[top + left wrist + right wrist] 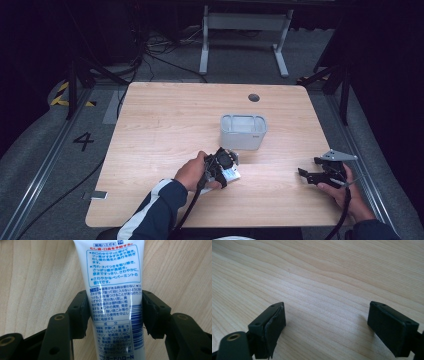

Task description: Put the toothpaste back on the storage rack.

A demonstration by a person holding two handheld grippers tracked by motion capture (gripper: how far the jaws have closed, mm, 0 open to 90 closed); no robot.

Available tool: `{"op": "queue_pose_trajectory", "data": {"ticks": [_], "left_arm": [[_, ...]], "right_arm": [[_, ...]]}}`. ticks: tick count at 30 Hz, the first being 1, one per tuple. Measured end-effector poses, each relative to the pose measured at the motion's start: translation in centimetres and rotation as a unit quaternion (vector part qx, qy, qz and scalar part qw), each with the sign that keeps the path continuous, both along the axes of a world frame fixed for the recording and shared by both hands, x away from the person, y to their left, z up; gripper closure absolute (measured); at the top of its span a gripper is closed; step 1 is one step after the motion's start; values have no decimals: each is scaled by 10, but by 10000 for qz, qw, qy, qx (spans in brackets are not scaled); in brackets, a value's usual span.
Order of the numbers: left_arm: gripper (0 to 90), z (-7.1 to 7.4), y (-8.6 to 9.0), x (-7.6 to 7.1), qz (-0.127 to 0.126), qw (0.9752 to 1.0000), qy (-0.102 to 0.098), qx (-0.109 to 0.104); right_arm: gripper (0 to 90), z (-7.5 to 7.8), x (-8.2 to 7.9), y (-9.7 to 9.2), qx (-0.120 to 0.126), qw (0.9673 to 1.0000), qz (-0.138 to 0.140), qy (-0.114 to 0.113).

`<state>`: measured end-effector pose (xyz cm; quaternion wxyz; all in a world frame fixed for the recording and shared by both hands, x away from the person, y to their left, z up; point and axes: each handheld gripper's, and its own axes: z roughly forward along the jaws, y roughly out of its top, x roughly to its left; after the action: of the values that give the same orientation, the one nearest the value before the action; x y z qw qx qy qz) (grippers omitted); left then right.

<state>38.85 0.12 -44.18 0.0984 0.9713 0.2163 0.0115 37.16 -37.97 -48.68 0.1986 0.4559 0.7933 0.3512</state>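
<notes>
Left claw [113,312] clamped on both sides of a white tube [113,290] with blue print, tube lying flat on the light wood desk [37,277] just in front of a translucent bin [243,131] that sits mid-desk. My right claw [327,322] spread wide with nothing between its jaws, low over bare wood near the desk's right edge, well apart from the tube. My left hand [192,172] and striped sleeve [152,210] come in from the bottom of the high view.
</notes>
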Motion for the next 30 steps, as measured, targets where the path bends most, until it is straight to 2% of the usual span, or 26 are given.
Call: {"op": "queue_pose_trajectory", "data": {"ticks": [5, 9, 14, 18, 23, 30], "left_arm": [[457, 0, 1, 1, -67, 10000, 32, -22], [428, -1, -1, 2, -34, 10000, -23, -37], [416, -1, -1, 4, -3, 10000, 13, -62], [418, -1, -3, 4, -76, 10000, -24, 19], [448, 1, -3, 3, -200, 9998, -14, 34], [560, 2, 3, 2, -227, 9996, -30, -193]], "right_arm": [[151, 0, 0, 0, 2, 10000, -1, 3], [151, 0, 0, 0, 1, 10000, -1, 3], [151, 0, 0, 0, 3, 10000, -2, 7], [151, 0, 0, 0, 2, 10000, -1, 6], [151, 0, 0, 0, 3, 10000, -1, 7], [151, 0, 0, 0, 3, 10000, -3, 7]]}}
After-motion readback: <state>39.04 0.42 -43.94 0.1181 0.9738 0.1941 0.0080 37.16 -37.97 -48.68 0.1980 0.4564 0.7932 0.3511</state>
